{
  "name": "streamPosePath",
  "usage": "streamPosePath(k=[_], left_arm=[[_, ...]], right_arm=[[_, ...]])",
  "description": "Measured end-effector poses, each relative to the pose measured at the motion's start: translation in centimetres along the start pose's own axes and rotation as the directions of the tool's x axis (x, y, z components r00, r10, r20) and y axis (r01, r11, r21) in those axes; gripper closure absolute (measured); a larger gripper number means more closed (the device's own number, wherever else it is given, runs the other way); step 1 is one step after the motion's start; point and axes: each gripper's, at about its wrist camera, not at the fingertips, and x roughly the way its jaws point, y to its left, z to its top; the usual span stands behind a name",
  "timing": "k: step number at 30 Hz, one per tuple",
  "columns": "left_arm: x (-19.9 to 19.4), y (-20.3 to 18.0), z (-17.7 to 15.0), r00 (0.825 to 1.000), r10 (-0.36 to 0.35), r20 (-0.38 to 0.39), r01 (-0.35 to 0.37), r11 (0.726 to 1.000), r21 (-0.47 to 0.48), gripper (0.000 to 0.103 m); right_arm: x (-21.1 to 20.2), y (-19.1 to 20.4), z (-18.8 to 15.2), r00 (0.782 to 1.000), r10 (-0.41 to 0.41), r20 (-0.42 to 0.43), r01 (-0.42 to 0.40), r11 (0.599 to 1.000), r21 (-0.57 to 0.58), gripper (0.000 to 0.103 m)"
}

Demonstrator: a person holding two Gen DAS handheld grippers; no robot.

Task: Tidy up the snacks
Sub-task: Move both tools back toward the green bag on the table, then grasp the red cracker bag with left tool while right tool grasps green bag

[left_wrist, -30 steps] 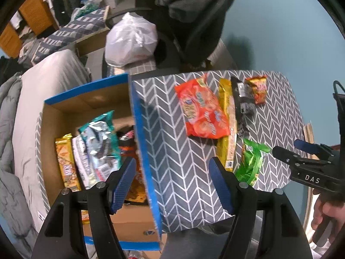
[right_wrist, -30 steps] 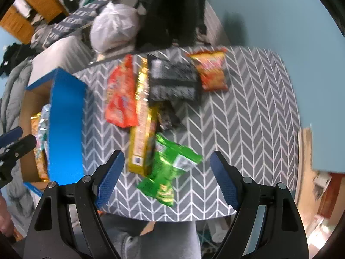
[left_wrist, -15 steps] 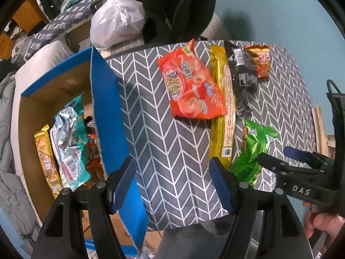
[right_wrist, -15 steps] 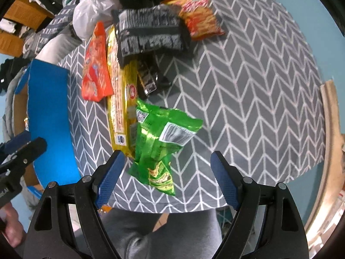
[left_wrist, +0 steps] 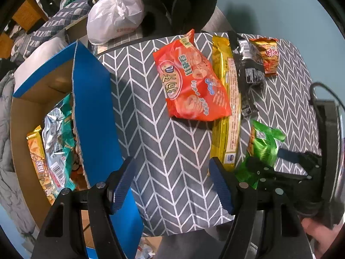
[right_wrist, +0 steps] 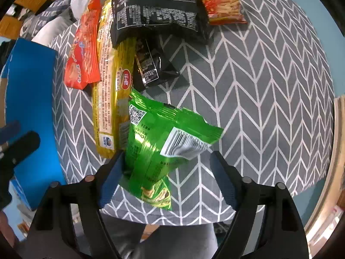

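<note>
grey chevron-cloth table (right_wrist: 258,86) fills most of the right wrist view. blue-edged cardboard box (left_wrist: 92,112) sits at its left edge, left side of both views, open top.

key relation: green snack bag (right_wrist: 155,146) lies right in the mouth of the right gripper (right_wrist: 166,179), lower centre of that frame. its long axis runs roughly along the fingers, slightly tilted, barcode corner toward the right pad. jaws are spread wide with the bag's near end between them; left pad looks touching or just beside the bag's edge, right pad clear of it. not pinching yet, i'd say. the right arm is plainly nearer; judgement: next is closing across the bag's narrow width, then carrying it left to the box.

left gripper (left_wrist: 172,183) is spread too, holding nothing, hovering over bare cloth at lower centre of its view, box wall just beside its left finger. from there the green bag shows at lower right, partly behind the right gripper.

box contents: silver-teal foil bag (left_wrist: 58,136), yellow-orange pack (left_wrist: 38,161) beside it, something dark-orange underneath, can't tell what.

on the table, upper part of the frames: long yellow pack (right_wrist: 110,90) just left of the green bag, touching it, orange bag (left_wrist: 189,82) overlapping the yellow pack, large black bag (right_wrist: 155,10), small black pack (right_wrist: 151,64), red-orange chip bag (right_wrist: 222,2).
</note>
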Motion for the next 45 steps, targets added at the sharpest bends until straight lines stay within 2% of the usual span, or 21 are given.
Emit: streamPosePath(k=[1, 2, 4, 5, 6, 14, 18, 24, 30, 36, 45], left_arm=[[0.1, 0.1, 0.3, 1.000, -0.003, -0.003, 0.003, 1.000, -0.008, 0.032], [0.2, 0.2, 0.6, 1.000, -0.005, -0.004, 0.004, 1.000, -0.014, 0.032], [0.4, 0.4, 1.2, 1.000, -0.008, -0.005, 0.008, 1.000, -0.029, 0.032], [0.5, 0.4, 1.5, 1.000, -0.009, -0.006, 0.008, 0.999, -0.036, 0.032], [0.5, 0.5, 1.8, 1.000, -0.011, -0.005, 0.011, 0.999, -0.044, 0.032], [1.0, 1.5, 5.1, 0.998, -0.055, 0.004, 0.055, 0.990, -0.131, 0.031], [1.2, 1.5, 6.6, 0.998, -0.064, 0.013, 0.065, 0.986, -0.152, 0.024], [2.0, 1.2, 8.5, 0.996, -0.089, 0.005, 0.089, 0.980, -0.177, 0.024], [3.1, 0.8, 10.3, 0.992, -0.123, 0.004, 0.121, 0.970, -0.209, 0.024], [4.9, 0.5, 11.6, 0.993, -0.119, -0.014, 0.112, 0.967, -0.227, 0.024], [8.7, 1.4, 12.1, 0.988, -0.125, -0.088, 0.098, 0.961, -0.259, 0.023]], right_arm=[[0.4, 0.1, 0.2, 1.000, 0.005, -0.003, -0.005, 1.000, -0.009, 0.038], [0.8, 0.2, 0.4, 1.000, 0.011, -0.012, -0.011, 1.000, -0.017, 0.041], [1.4, 0.2, 0.8, 0.999, 0.024, -0.024, -0.025, 0.999, -0.029, 0.058], [1.6, 0.2, 0.8, 0.999, 0.024, -0.026, -0.025, 0.999, -0.037, 0.062], [1.8, -0.1, 0.8, 0.999, 0.023, -0.027, -0.024, 0.999, -0.043, 0.075], [0.2, -1.7, 1.6, 1.000, -0.006, 0.022, 0.007, 0.998, -0.055, 0.076], [-1.2, -2.5, 2.6, 0.998, -0.021, 0.062, 0.025, 0.998, -0.059, 0.076], [-3.6, -3.1, 5.3, 0.992, -0.037, 0.122, 0.045, 0.997, -0.058, 0.076], [-4.9, -3.5, 6.9, 0.990, -0.019, 0.143, 0.029, 0.997, -0.068, 0.076], [-4.8, -3.1, 7.8, 0.989, -0.009, 0.148, 0.022, 0.996, -0.083, 0.076], [-4.9, -3.4, 7.8, 0.990, 0.003, 0.141, 0.008, 0.997, -0.072, 0.076]])
